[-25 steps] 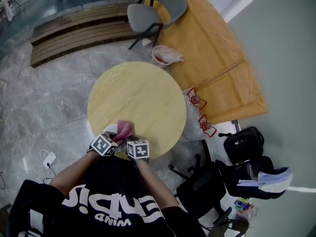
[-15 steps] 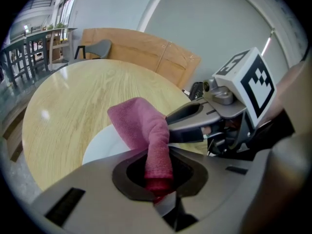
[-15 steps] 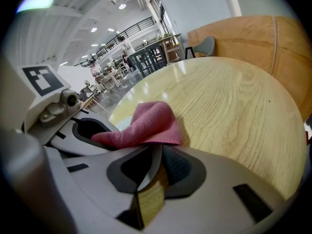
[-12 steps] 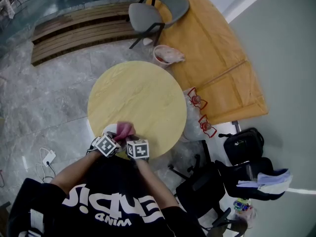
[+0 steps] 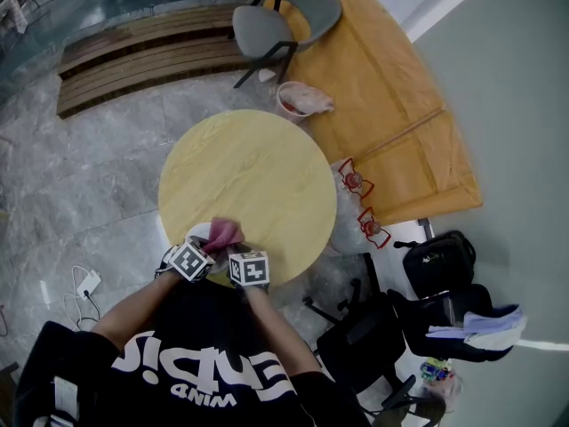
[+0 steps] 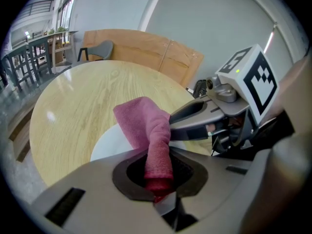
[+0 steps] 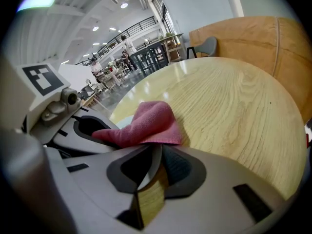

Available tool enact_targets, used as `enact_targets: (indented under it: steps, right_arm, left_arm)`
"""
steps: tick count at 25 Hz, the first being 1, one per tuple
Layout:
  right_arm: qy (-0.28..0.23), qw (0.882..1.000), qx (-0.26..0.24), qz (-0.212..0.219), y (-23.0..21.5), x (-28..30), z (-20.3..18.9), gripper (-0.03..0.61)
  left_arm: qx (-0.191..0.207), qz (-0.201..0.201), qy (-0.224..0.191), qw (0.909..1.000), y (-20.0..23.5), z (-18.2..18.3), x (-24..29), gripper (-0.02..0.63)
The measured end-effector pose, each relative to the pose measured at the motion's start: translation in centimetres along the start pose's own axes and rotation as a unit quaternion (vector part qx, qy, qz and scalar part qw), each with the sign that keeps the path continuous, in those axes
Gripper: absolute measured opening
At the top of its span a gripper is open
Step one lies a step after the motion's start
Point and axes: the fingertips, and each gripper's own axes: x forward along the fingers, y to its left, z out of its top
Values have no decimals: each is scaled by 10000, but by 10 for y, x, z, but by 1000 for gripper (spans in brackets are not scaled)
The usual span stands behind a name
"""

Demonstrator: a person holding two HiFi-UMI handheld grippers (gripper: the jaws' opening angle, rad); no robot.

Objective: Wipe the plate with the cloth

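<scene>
The bunched pink fabric cloth (image 6: 148,130) is a plain rose pink, darker red at its lowest fold. The round white plate (image 6: 108,144) is unpatterned. The round pale-yellow wooden table (image 5: 258,163) shows fine brown grain lines. The left gripper (image 6: 158,177) and right gripper (image 7: 153,167) are both grey with black jaw pads, and the cube on each carries black squares on white. The grey stone floor (image 5: 80,185) is veined lighter. The person's black T-shirt (image 5: 196,363) has white lettering.

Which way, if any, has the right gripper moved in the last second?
No. The right gripper, shut on the plate, stays at the same spot on the table's near edge in the head view.
</scene>
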Motion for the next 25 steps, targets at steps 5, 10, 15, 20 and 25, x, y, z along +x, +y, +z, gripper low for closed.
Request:
enact_targets:
  steps: [5,10,15,20,25]
  right_arm:
    - [-7,10000,39,-1,0,-1,0,83]
    - [-32,10000,51,-18,0,0,0,83]
    - [-70,9999,109,-18,-1,0,0,83]
    - [-90,9999,136,-27,-1,0,-1,83]
    - [-100,9999,118,-42,-2,1,-2,83]
  left_arm:
    - [-97,51,-21,9999,3,-3,-2,51]
    - [-209,177,-48,9996,11,-8,-5,51]
    - [-358,262,-40,9990,16,-13,-9,51]
    - [-501,338,-115,9981,21,-18,-11,51]
    - [-517,426,-132,9977,25,-18,-16,51]
